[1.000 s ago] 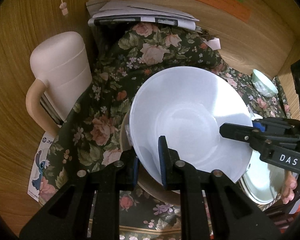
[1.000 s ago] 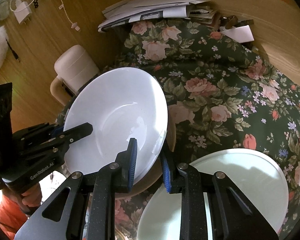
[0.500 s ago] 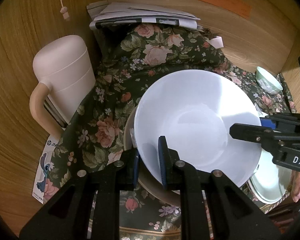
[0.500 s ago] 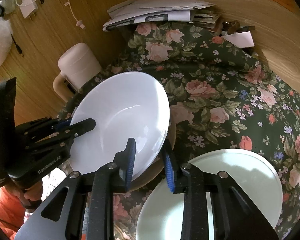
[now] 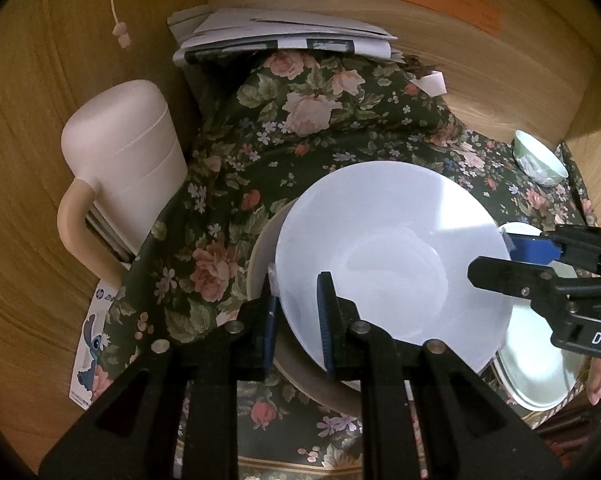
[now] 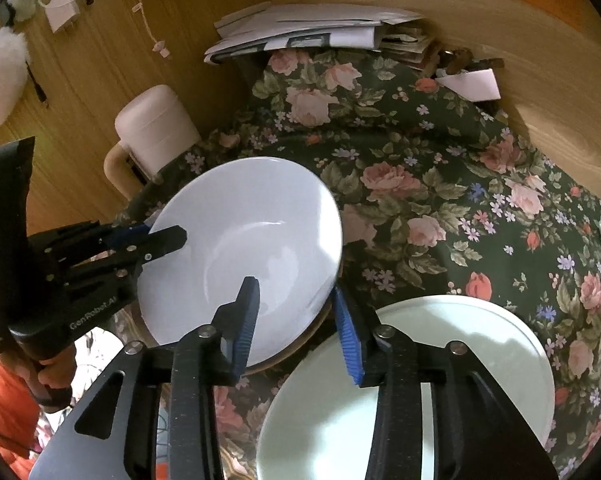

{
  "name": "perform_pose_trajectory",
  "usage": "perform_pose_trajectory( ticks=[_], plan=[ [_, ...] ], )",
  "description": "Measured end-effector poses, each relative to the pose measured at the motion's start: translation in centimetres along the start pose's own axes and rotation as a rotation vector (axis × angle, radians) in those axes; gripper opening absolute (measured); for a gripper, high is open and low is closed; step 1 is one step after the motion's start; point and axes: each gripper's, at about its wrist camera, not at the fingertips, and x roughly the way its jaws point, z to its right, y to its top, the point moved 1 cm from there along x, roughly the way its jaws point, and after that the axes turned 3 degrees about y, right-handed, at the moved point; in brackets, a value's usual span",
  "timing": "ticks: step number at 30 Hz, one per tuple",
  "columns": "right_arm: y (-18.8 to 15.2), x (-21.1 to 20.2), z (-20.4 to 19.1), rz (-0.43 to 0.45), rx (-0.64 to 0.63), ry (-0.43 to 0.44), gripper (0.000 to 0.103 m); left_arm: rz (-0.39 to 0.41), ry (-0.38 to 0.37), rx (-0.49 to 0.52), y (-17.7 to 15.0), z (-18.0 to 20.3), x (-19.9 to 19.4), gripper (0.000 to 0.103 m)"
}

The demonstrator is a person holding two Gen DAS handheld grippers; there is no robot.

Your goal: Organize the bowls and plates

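- Left wrist view: your left gripper point(image 5: 298, 312) pinches the near rim of the white bowl point(image 5: 388, 260), one blue pad outside the wall and one inside.
- The white bowl sits tilted inside a wider beige dish point(image 5: 260, 248) on the floral cloth point(image 5: 260, 152).
- At the right edge you see your right gripper point(image 5: 496, 256) straddling the bowl's far rim, a blue pad beyond the rim and a black finger over the inside.
- A pale green plate point(image 5: 536, 364) lies under that gripper; a small green bowl point(image 5: 538, 158) stands well apart at the far right.
- A pink lidded jug point(image 5: 124, 160) stands at the left against the wood wall, and a stack of papers point(image 5: 284, 36) lies at the back.
- Right wrist view: your right gripper point(image 6: 296, 320) has its jaws opening; the white bowl's point(image 6: 240, 248) rim lies between the blue pads, which stand clear of it.
- Your left gripper point(image 6: 156, 236) clamps the bowl's opposite rim, held by a hand point(image 6: 56, 372).
- The pale green plate point(image 6: 440, 360) lies just beside the bowl, at the lower right.
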Motion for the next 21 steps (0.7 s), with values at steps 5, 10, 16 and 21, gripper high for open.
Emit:
perform_pose_trajectory(
  ticks=[5, 10, 16, 21],
  plan=[
    [0.1, -1.0, 1.1, 0.028, 0.030, -0.006, 0.054, 0.014, -0.038, -0.020, 0.7, -0.2, -0.5, 0.041],
    [0.4, -2.6, 2.2, 0.071, 0.036, -0.034, 0.055, 0.097, -0.015, 0.028, 1.8, 0.7, -2.2, 0.052],
    [0.6, -5.7, 4.2, 0.148, 0.055, -0.073, 0.056, 0.159, -0.032, 0.074, 3.6, 3.4, -3.9, 0.060],
    [0.6, -8.8, 6.6, 0.229, 0.084, -0.131, 0.065, 0.189, -0.080, 0.081, 5.5, 6.1, -4.3, 0.067]
  ],
)
